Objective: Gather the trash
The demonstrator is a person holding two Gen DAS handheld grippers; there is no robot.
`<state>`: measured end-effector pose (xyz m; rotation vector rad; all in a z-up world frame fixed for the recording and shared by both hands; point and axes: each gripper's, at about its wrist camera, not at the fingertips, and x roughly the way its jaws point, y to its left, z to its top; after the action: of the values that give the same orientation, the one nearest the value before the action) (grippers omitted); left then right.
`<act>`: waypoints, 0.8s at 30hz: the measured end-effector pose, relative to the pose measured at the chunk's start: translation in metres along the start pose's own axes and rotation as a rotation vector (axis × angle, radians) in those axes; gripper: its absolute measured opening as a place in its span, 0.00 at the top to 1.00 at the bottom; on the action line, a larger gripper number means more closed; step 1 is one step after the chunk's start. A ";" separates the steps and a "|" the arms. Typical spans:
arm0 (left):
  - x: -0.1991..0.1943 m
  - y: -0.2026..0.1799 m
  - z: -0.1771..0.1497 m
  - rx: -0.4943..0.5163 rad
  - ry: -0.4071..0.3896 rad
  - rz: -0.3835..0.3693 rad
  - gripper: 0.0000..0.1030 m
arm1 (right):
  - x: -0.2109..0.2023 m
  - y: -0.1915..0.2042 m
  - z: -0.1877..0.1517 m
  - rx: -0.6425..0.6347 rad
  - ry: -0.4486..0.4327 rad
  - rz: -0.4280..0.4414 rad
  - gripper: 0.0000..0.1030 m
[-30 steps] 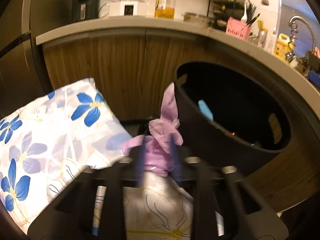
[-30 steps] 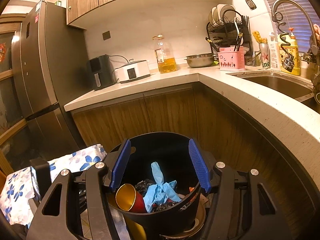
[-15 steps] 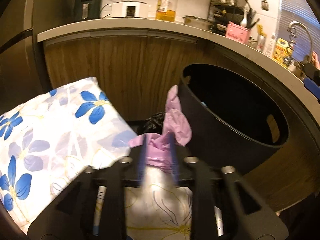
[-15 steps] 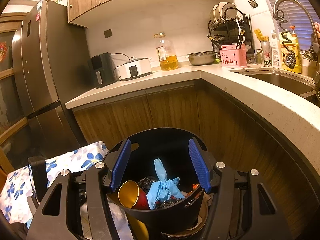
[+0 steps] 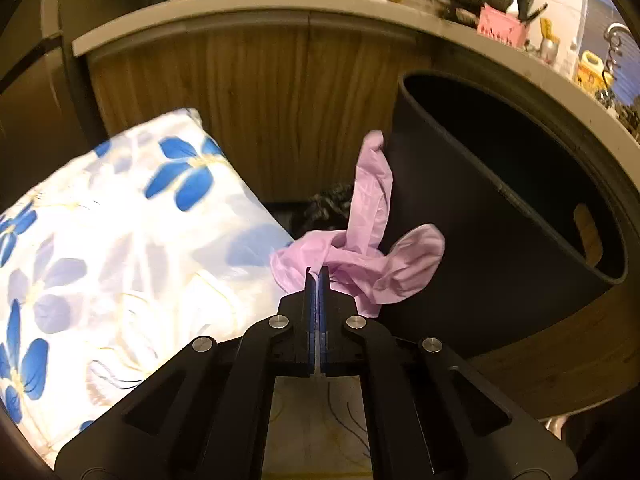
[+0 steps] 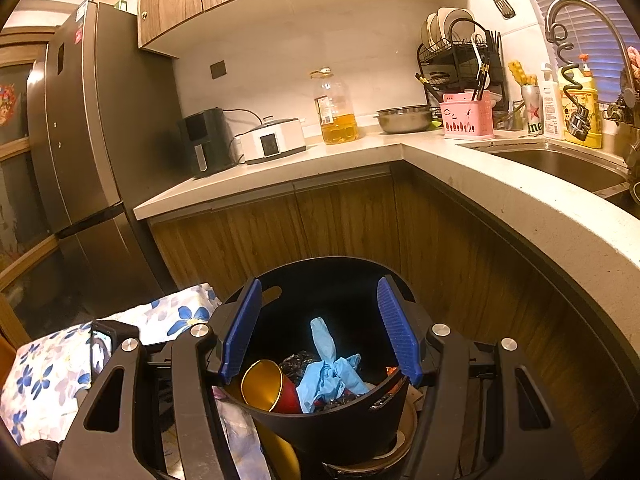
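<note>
My left gripper (image 5: 318,280) is shut on a crumpled pink plastic glove (image 5: 370,248), held up just left of the outer wall of the black trash bin (image 5: 472,248). In the right wrist view my right gripper (image 6: 320,328) is open and empty, its blue pads (image 6: 394,334) spread above the bin (image 6: 332,424). Inside the bin lie a blue glove (image 6: 330,368), a red and gold cup (image 6: 266,386) and dark scraps.
A flowered white and blue cushion (image 5: 104,240) lies left of the bin. Wooden cabinets (image 6: 344,224) and a curved counter (image 6: 532,208) stand behind and to the right. A fridge (image 6: 84,152) stands at the left. A black crumpled bag (image 5: 326,206) lies behind the glove.
My left gripper has closed on the pink glove and lifted it beside the bin. The right gripper stays open over the bin, its view barely shifted.
</note>
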<state>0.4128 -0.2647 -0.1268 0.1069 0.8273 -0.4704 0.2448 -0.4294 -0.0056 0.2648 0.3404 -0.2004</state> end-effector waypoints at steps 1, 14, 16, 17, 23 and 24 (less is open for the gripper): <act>-0.010 0.001 0.001 -0.008 -0.034 0.020 1.00 | -0.001 -0.001 -0.001 0.001 0.000 0.000 0.42; -0.137 -0.071 0.075 0.073 -0.381 -0.043 0.99 | -0.030 -0.024 0.006 0.069 -0.060 -0.038 0.42; -0.119 -0.091 0.074 0.100 -0.355 -0.035 0.96 | -0.037 -0.028 0.009 0.074 -0.074 -0.050 0.42; -0.108 -0.097 0.071 0.104 -0.320 -0.050 0.78 | -0.040 -0.029 0.009 0.074 -0.080 -0.057 0.42; -0.095 -0.082 0.048 0.004 -0.281 -0.091 0.22 | -0.057 -0.041 0.011 0.070 -0.101 -0.083 0.41; -0.101 -0.075 0.044 -0.026 -0.287 -0.089 0.21 | -0.060 -0.040 0.011 0.064 -0.102 -0.089 0.41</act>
<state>0.3511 -0.3069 -0.0161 -0.0223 0.5573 -0.5440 0.1832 -0.4618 0.0162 0.3021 0.2450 -0.3117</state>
